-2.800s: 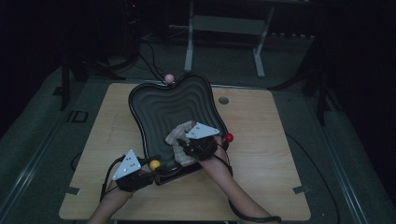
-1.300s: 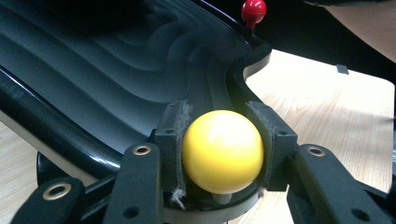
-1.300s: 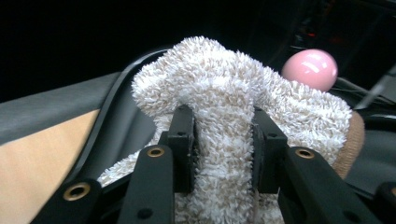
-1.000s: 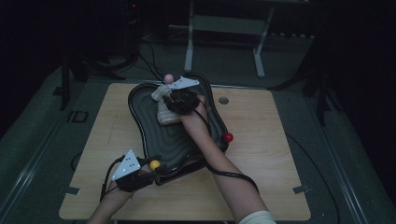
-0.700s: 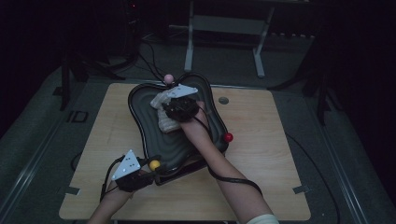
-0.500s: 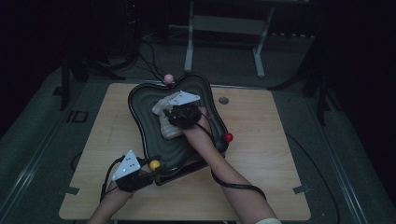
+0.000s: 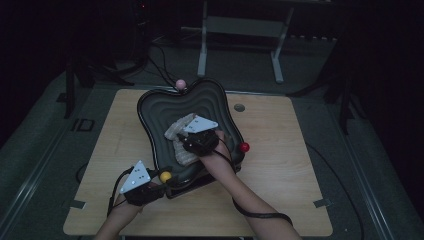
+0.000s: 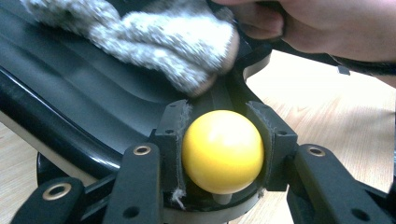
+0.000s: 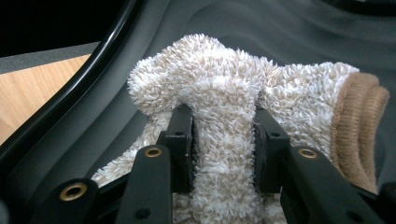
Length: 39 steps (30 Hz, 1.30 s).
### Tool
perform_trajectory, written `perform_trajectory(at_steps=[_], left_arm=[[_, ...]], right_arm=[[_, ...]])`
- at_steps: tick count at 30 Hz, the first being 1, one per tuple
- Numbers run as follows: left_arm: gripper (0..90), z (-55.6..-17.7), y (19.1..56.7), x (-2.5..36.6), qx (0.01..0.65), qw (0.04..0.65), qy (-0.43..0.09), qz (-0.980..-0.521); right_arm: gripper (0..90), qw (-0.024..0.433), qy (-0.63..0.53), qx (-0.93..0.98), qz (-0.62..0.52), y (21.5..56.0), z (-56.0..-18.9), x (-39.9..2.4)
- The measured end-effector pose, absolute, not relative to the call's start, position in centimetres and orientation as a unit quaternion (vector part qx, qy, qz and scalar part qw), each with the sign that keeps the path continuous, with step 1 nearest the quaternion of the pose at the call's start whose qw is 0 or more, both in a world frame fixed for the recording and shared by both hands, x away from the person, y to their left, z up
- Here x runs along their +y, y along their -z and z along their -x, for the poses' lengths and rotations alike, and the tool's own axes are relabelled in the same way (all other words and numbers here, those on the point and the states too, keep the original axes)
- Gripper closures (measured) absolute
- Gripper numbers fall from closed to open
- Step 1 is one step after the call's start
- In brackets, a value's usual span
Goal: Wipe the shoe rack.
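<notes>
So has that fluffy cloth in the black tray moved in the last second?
Yes. The right gripper has dragged the cloth from the tray's far end, near the pink ball, back toward the person and the tray's middle.

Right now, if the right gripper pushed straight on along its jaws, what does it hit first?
The right gripper is already shut on a fold of the fuzzy cloth. Straight on, it would likely press more cloth against the black tray, whose ridged floor lies just beyond; depth is unclear.
</notes>
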<state>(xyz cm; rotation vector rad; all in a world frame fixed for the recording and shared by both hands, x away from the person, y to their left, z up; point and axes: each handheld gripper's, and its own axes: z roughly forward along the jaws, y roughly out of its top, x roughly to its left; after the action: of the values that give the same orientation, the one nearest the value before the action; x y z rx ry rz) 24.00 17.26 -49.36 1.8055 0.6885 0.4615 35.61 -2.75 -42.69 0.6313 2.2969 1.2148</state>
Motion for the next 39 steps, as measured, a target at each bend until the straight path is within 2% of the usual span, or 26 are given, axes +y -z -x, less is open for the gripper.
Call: perform_trajectory(at_steps=[17,34,39], left_arm=[[59.9,-24.0,49.3,17.2,0.288,0.544,-0.196,-0.763],[59.3,-23.9,49.4,17.2,0.294,0.551,-0.199,-0.756],[50.5,-23.2,49.4,17.5,0.288,0.555,-0.212,-0.751]], right_arm=[[65.0,0.227,-0.427,0.852,-0.201,44.5,-32.4,-5.0],[65.0,0.218,-0.425,0.853,-0.208,45.1,-32.0,-6.7],[65.0,0.218,-0.429,0.852,-0.208,45.1,-32.0,-6.8]])
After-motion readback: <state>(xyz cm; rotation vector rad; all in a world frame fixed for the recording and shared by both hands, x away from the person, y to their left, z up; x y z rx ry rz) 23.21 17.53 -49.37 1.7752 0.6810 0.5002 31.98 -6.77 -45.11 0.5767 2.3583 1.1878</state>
